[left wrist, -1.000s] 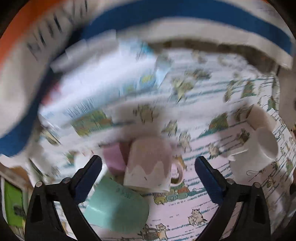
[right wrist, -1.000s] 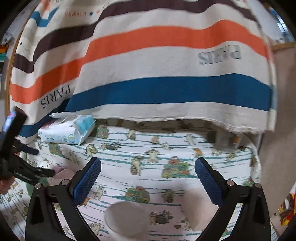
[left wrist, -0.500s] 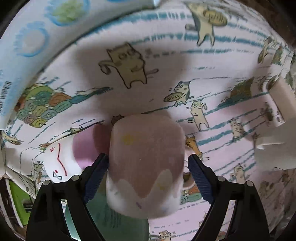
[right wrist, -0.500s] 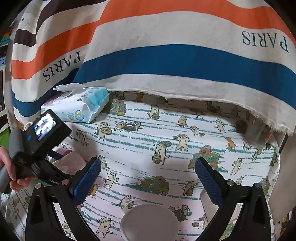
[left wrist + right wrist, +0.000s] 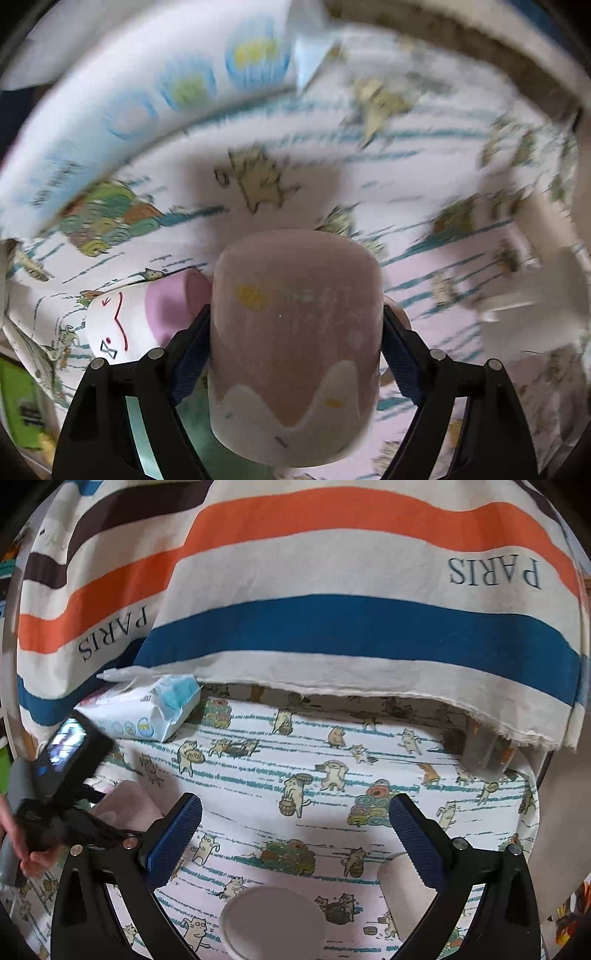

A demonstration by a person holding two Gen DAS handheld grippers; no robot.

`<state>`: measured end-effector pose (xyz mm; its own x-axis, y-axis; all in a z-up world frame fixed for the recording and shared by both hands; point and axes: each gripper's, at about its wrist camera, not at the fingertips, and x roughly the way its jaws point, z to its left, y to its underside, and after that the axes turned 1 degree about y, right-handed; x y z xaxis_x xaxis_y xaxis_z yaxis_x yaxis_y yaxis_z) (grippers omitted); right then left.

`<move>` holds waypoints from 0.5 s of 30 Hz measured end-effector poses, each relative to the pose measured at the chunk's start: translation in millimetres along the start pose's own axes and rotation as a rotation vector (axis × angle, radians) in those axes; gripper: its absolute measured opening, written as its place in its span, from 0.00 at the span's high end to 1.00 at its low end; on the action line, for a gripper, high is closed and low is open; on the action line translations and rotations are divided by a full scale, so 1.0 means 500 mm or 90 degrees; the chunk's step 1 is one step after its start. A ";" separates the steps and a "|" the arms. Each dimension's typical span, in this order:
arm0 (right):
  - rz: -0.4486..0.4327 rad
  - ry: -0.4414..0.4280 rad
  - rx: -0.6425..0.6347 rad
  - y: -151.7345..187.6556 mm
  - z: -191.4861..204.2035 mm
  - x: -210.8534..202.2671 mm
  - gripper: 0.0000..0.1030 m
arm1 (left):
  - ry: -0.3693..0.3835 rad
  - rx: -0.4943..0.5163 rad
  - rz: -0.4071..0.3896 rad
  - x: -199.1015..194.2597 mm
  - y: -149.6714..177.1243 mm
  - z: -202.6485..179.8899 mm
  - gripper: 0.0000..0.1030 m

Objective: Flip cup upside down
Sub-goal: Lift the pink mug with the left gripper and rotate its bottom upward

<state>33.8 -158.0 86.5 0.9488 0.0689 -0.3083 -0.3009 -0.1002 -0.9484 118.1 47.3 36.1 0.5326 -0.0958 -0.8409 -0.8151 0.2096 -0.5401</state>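
Pink mug (image 5: 295, 332) is pinched by left gripper (image 5: 295, 354); right gripper (image 5: 295, 838) is held spread, flip apparently not completed.

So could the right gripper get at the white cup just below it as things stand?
Probably yes: the right gripper is open and empty, and the white cup sits directly below between its fingers, with only bare tablecloth around.

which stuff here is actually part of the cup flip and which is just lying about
In the job:
- pink and white mug
- left gripper, shut on the mug's sides

Lying about:
- white cup with a drawn face
- wipes pack
- white cup
- striped PARIS cloth
- right gripper, open, holding nothing
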 end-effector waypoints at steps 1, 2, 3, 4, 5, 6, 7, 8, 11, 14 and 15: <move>-0.005 0.001 0.004 0.000 -0.002 -0.006 0.01 | 0.014 -0.004 -0.026 -0.028 0.009 -0.003 0.20; -0.012 0.002 0.008 0.001 -0.005 -0.013 0.01 | 0.028 -0.008 -0.055 -0.054 0.019 -0.006 0.20; -0.023 0.002 0.014 0.002 -0.008 -0.025 0.01 | 0.044 -0.009 -0.086 -0.079 0.031 -0.009 0.20; -0.031 0.000 0.019 0.003 -0.010 -0.033 0.01 | 0.059 -0.012 -0.117 -0.101 0.044 -0.010 0.20; -0.038 -0.005 0.025 0.004 -0.012 -0.042 0.01 | 0.074 -0.016 -0.146 -0.121 0.057 -0.011 0.20; -0.047 -0.012 0.033 0.006 -0.014 -0.052 0.01 | 0.090 -0.020 -0.175 -0.141 0.073 -0.013 0.20; -0.054 -0.018 0.038 0.007 -0.015 -0.059 0.01 | 0.108 -0.022 -0.205 -0.163 0.091 -0.016 0.20; -0.063 -0.028 0.044 0.009 -0.015 -0.069 0.01 | 0.117 -0.021 -0.226 -0.178 0.101 -0.019 0.20; -0.086 -0.053 0.052 0.014 -0.010 -0.092 0.01 | 0.139 0.000 -0.281 -0.178 0.140 -0.045 0.19; -0.100 -0.075 0.056 0.021 -0.001 -0.105 0.01 | 0.168 0.046 -0.299 -0.157 0.165 -0.079 0.19; -0.103 -0.086 0.060 0.025 0.002 -0.108 0.01 | 0.175 0.062 -0.298 -0.137 0.174 -0.095 0.19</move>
<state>-21.0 -161.9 91.3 0.9658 0.2094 -0.1529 -0.1596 0.0154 -0.9871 -0.1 25.9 45.4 0.7436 -0.4479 -0.4965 -0.4736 0.1713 -0.8639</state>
